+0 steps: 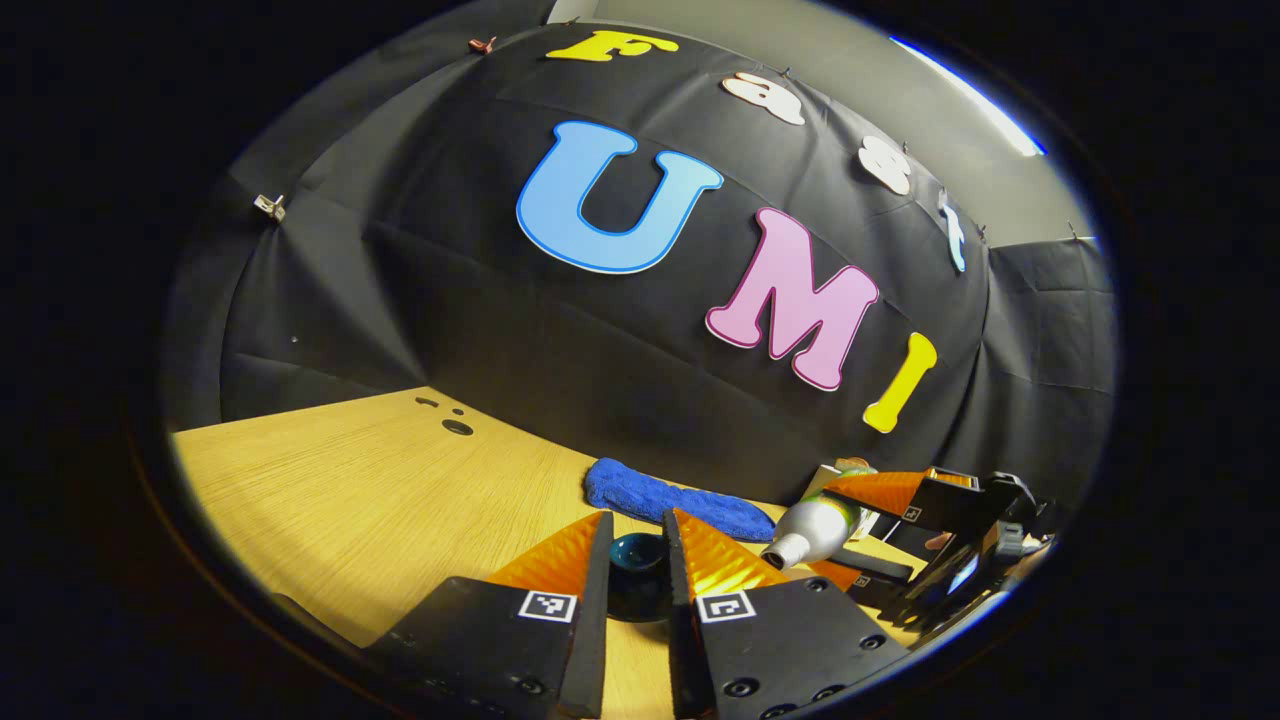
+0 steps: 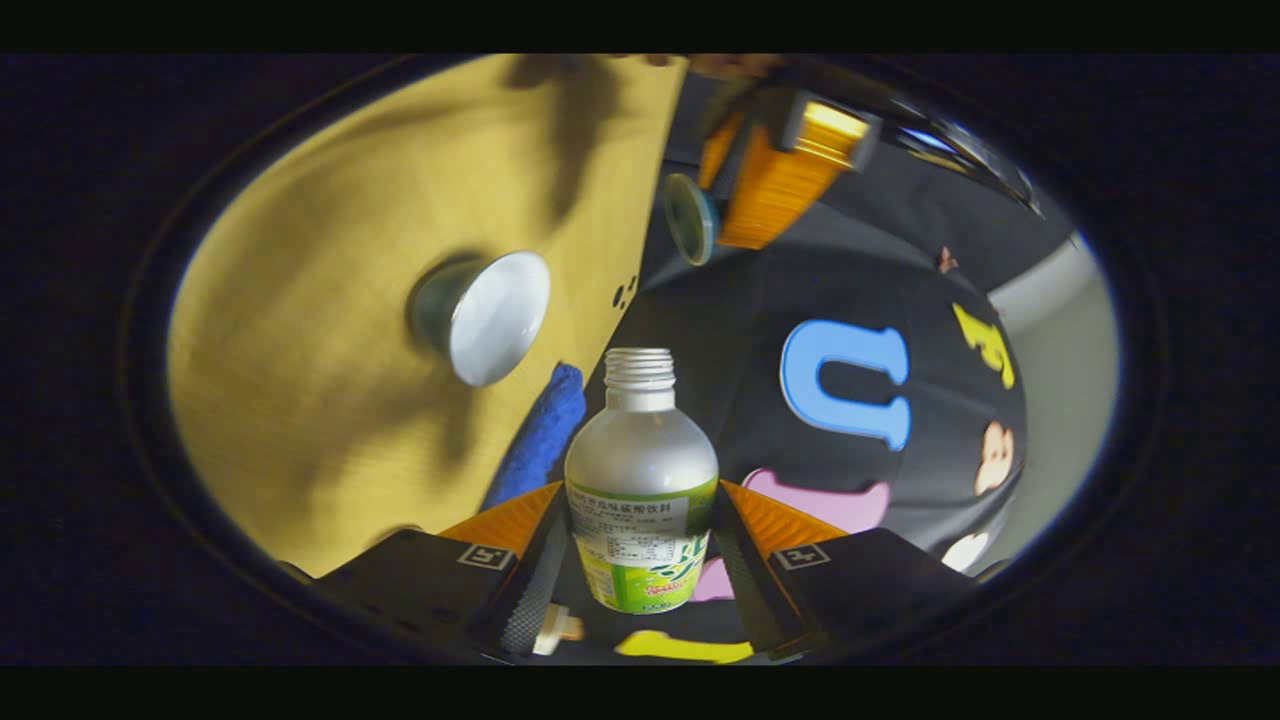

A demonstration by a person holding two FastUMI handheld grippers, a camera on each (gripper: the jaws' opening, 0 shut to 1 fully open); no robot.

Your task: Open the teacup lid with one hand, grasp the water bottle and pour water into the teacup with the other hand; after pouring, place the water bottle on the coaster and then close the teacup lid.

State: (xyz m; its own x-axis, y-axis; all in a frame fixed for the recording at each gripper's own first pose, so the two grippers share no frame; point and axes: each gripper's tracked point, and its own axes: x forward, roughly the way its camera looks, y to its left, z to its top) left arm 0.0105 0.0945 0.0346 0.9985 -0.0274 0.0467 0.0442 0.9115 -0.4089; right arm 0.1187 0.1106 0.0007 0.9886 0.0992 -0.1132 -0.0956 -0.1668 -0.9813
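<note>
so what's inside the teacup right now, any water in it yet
In the right gripper view the open teacup shows a pale, shiny inside with nothing visibly in it. Glare hides whether there is water. The water bottle is uncapped, and the lid is held away.

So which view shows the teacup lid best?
The left gripper view: the dark teal teacup lid sits close between the left gripper fingers. The right gripper view shows it small, distant and edge-on.
</note>
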